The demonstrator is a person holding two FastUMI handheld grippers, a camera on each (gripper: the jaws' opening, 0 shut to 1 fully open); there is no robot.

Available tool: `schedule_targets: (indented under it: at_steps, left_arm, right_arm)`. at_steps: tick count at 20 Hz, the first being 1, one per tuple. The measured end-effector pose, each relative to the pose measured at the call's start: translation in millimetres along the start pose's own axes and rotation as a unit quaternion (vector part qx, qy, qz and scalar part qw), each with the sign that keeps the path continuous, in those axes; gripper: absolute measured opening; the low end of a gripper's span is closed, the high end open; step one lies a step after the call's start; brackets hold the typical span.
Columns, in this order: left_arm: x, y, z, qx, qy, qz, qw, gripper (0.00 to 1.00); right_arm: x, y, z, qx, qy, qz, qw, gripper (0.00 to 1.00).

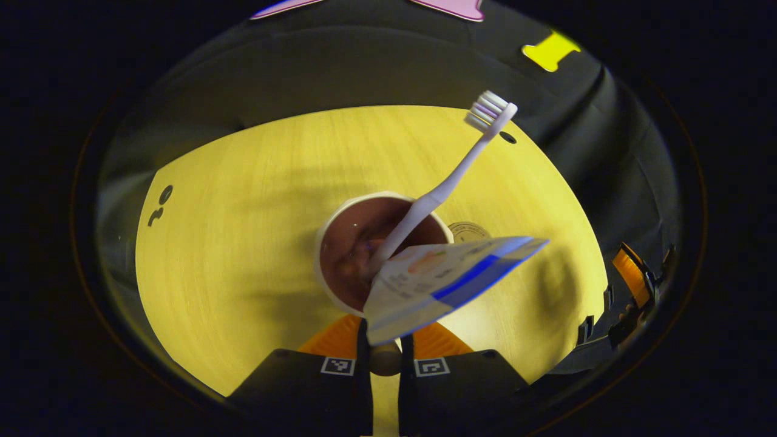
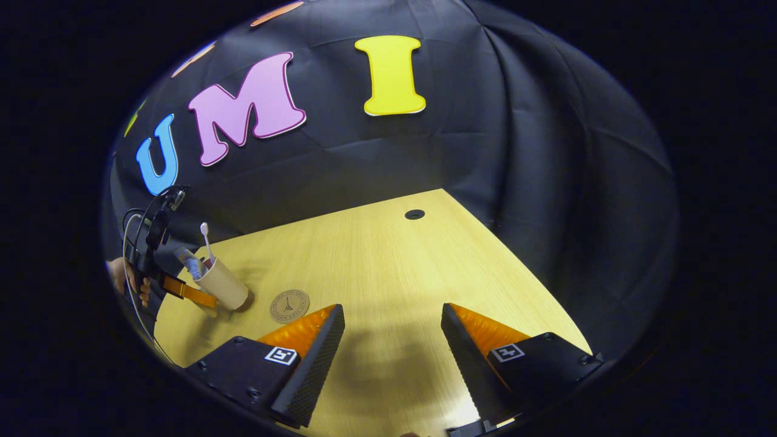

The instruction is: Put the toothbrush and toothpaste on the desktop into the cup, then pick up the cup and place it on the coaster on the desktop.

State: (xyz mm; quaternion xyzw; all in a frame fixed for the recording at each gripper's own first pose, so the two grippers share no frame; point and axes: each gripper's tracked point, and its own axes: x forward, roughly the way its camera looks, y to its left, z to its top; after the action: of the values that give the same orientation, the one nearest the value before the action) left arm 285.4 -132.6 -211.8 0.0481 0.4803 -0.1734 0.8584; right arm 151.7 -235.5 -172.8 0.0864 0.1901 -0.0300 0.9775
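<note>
yellow wooden desk (image 2: 388, 267) against black cloth. left gripper (image 1: 383, 340) pinches the cup (image 1: 346, 255) rim; toothbrush (image 1: 452, 176) and toothpaste (image 1: 443, 279) lean inside, hiding part of the coaster (image 2: 289, 305) just beside. right gripper (image 2: 391, 340) gapes, holding nothing. tube print unreadable.

The yellow wooden desktop (image 2: 388, 267) carries a round coaster (image 2: 289, 305) just beside the tilted cup (image 2: 223, 284).
</note>
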Motion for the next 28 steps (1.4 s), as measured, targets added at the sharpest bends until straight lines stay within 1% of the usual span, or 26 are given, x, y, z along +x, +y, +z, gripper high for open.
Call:
schedule_targets:
  at_steps: [3, 9, 10, 11, 14, 16, 18, 19, 21, 24, 25, 28]
  left_arm:
    - [9, -31, 7, 0.028, 0.009, -0.011, 0.999, 0.21]
    - [28, -69, 19, 0.075, 0.022, -0.024, 0.997, 0.21]
    - [31, -75, 20, 0.082, 0.026, -0.025, 0.996, 0.26]
    - [33, -81, 21, 0.089, 0.029, -0.025, 0.995, 0.21]
    - [40, -97, 22, 0.110, 0.041, -0.030, 0.993, 0.21]
    - [44, -103, 22, 0.118, 0.046, -0.029, 0.991, 0.22]
    - [47, -100, 18, 0.126, 0.057, -0.012, 0.990, 0.23]
    - [49, -100, 22, 0.127, 0.053, -0.009, 0.990, 0.24]
    - [48, -100, 20, 0.124, 0.052, -0.005, 0.991, 0.25]
    - [48, -99, 23, 0.119, 0.046, -0.001, 0.992, 0.30]
    - [45, -99, 24, 0.115, 0.039, -0.001, 0.993, 0.37]
    - [30, -101, 25, 0.092, 0.015, -0.011, 0.996, 0.84]
  right_arm:
    - [-8, -13, 0, 0.001, -0.005, -0.013, 1.000, 0.99]
    - [-22, -43, -1, 0.016, -0.013, -0.041, 0.999, 0.99]
    - [-23, -47, -2, 0.019, -0.013, -0.045, 0.999, 0.98]
    - [-25, -51, -3, 0.021, -0.013, -0.048, 0.999, 0.99]
    - [-29, -62, -6, 0.026, -0.014, -0.057, 0.998, 0.99]
    - [-29, -66, -8, 0.030, -0.012, -0.060, 0.998, 0.99]
    - [-30, -68, -8, 0.029, -0.013, -0.062, 0.998, 0.98]
    - [-31, -70, -8, 0.027, -0.015, -0.062, 0.998, 0.99]
    - [-33, -71, -6, 0.026, -0.016, -0.061, 0.998, 0.99]
    - [-35, -72, -8, 0.027, -0.015, -0.062, 0.998, 0.99]
    - [-36, -73, -8, 0.027, -0.015, -0.062, 0.998, 0.99]
    - [-39, -65, -6, 0.024, -0.017, -0.057, 0.998, 0.99]
